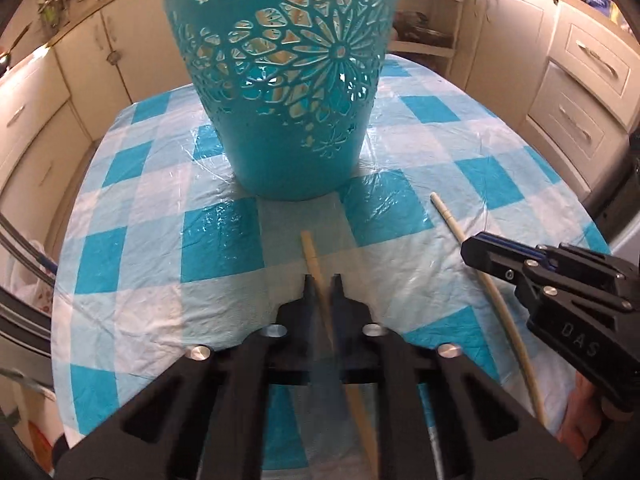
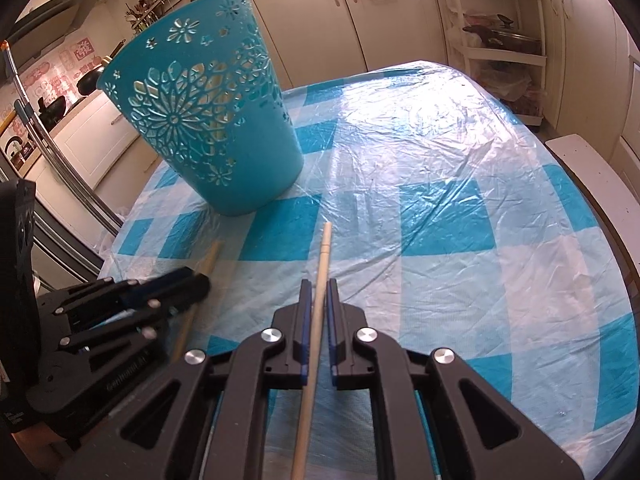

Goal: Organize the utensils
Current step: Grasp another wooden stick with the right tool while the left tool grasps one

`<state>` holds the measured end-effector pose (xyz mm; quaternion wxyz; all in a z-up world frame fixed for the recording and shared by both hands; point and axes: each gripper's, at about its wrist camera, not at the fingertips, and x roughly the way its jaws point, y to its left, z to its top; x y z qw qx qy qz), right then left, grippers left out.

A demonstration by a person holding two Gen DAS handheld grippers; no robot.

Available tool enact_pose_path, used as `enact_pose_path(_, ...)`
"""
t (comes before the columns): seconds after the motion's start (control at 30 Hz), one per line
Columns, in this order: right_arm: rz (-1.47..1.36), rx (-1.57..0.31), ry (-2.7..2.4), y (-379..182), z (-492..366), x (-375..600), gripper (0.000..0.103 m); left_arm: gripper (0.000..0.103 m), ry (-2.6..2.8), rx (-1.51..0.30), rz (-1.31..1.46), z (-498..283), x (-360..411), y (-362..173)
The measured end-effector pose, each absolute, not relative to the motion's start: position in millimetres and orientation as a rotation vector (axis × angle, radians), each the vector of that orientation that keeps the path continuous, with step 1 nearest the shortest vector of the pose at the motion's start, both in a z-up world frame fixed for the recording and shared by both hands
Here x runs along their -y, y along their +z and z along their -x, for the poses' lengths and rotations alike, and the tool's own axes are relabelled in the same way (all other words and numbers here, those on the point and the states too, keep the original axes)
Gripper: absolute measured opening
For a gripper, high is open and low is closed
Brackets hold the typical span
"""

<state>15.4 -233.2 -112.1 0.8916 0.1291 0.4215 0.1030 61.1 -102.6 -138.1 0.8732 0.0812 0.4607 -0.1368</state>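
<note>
A tall teal basket (image 1: pixel 296 120) with cut-out flowers stands on the blue-and-white checked table (image 1: pixel 132 208). My left gripper (image 1: pixel 323 290) is shut on a tan wooden stick (image 1: pixel 310 252) whose tip points toward the basket's base. To its right, my right gripper (image 1: pixel 466 248) holds a paler stick (image 1: pixel 448 220). In the right wrist view, the right gripper (image 2: pixel 319 288) is shut on that pale stick (image 2: pixel 325 248), which runs back between the fingers. The left gripper (image 2: pixel 200 280) sits at the lower left with the tan stick (image 2: pixel 212 256). The basket (image 2: pixel 208 120) stands ahead and to the left.
A crinkled plastic sheet covers the tablecloth (image 2: pixel 440 220). Cream cabinets (image 2: pixel 320 20) ring the room, with a white shelf rack (image 2: pixel 500 40) beyond the table's far corner. A white bench (image 2: pixel 592 176) lies along the table's right edge. A person's hand (image 1: pixel 580 412) shows under the right gripper.
</note>
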Motion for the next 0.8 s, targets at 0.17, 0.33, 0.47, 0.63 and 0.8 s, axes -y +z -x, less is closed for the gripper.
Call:
enact_pose_path(0.17, -0.262, -0.876, 0.212, -112, -16, 233, 0.008, 0.005, -0.256, -0.992, -0.087, -66, 68, -137)
enact_pose_path(0.33, -0.192, -0.888, 0.214, -109, -22, 223, 0.014, 0.007, -0.253, -1.025, -0.093, -68, 49, -139)
enact_pose_path(0.47, -0.104, -0.897, 0.199, -108, -27, 209, 0.007, 0.008, -0.248, -1.035, -0.115, -70, 54, -140)
enact_pose_path(0.63, -0.108, -0.915, 0.246, -108, -16, 206, 0.006, 0.005, -0.281, -1.030, -0.087, -69, 52, -141)
enact_pose_path(0.8, -0.112, -0.920, 0.265, -108, -12, 209, 0.007, 0.006, -0.296, -1.041, -0.114, -68, 53, -141)
